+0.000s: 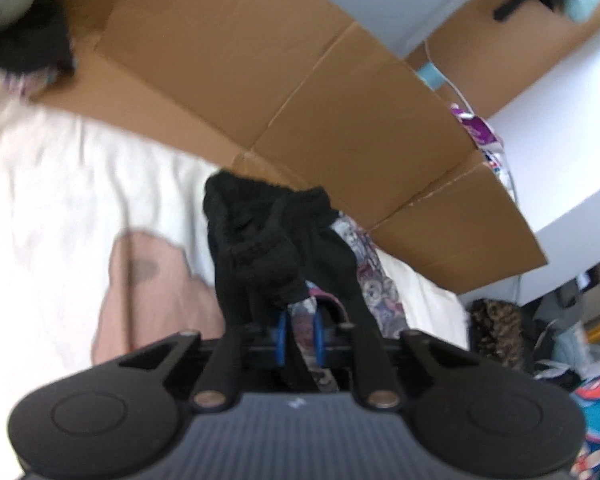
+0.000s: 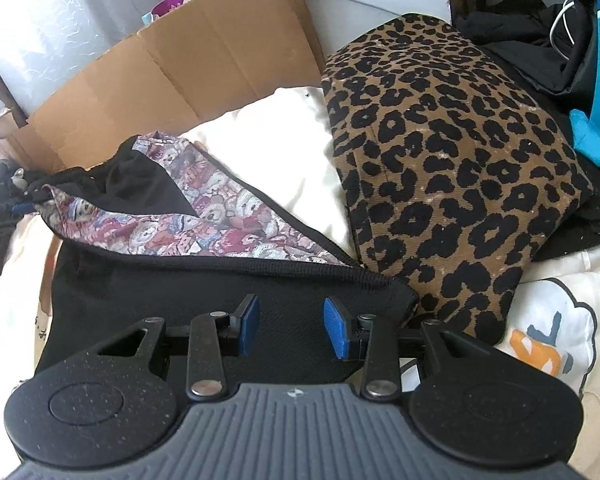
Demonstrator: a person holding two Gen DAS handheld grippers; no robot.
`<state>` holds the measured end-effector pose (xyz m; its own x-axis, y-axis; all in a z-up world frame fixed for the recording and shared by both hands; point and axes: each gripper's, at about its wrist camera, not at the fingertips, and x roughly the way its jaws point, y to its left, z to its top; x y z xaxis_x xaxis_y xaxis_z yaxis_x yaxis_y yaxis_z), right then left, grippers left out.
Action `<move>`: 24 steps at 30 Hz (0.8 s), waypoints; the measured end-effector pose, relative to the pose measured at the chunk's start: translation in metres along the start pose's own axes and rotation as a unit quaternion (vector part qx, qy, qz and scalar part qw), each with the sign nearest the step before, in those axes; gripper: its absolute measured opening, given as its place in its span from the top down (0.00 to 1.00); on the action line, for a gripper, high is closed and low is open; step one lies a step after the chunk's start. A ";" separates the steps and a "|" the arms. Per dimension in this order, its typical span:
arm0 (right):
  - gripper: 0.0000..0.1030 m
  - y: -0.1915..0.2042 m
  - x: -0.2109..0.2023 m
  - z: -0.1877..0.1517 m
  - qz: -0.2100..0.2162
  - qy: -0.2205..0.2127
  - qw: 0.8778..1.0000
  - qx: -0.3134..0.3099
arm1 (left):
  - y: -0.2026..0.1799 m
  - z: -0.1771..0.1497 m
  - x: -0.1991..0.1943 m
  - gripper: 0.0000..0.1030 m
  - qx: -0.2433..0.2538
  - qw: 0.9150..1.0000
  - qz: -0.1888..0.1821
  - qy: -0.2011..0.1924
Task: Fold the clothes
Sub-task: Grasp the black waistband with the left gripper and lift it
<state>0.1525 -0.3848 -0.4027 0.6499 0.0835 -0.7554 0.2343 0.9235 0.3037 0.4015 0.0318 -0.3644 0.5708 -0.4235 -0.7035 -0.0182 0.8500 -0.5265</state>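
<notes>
While the left wrist view showed only the left gripper (image 1: 299, 334) clamped on a bunched corner of the garment (image 1: 268, 248), the right view showed it spread on the bed, long axis running left-right, w/ right gripper (image 2: 291, 330) fingers apart above the black fabric.

Bed (image 2: 284, 160) under a cream cover printed with cartoon figures: pink patch (image 1: 148, 280) at lower left of the left wrist view, orange-and-blue figure (image 2: 540, 352) at lower right of the right wrist view. Directly on it: black garment with teddy-bear-print lining (image 2: 220, 224), spread across the centre-left of the right wrist view; leopard-print cushion (image 2: 452, 168) at centre right, touching that garment's corner; flattened cardboard box (image 2: 172, 80) along the upper left, propped at the bed's far edge.
</notes>
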 end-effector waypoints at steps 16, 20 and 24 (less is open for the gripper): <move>0.59 -0.032 0.016 -0.002 -0.021 0.002 0.998 0.052 | -0.069 0.048 0.045 0.91 0.057 0.997 0.045 0.015; 0.59 -0.034 0.021 -0.004 -0.022 0.003 0.999 0.049 | -0.080 0.056 0.064 0.91 0.068 0.996 0.054 0.019; 0.59 -0.033 0.024 -0.005 -0.023 0.006 0.999 0.040 | -0.089 0.064 0.088 0.91 0.073 0.995 0.068 0.026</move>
<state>0.1569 -0.4115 -0.4331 0.6289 0.0473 -0.7760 0.3203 0.8938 0.3140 0.5055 -0.0612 -0.3487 0.5281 -0.3131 -0.7894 0.0286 0.9356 -0.3520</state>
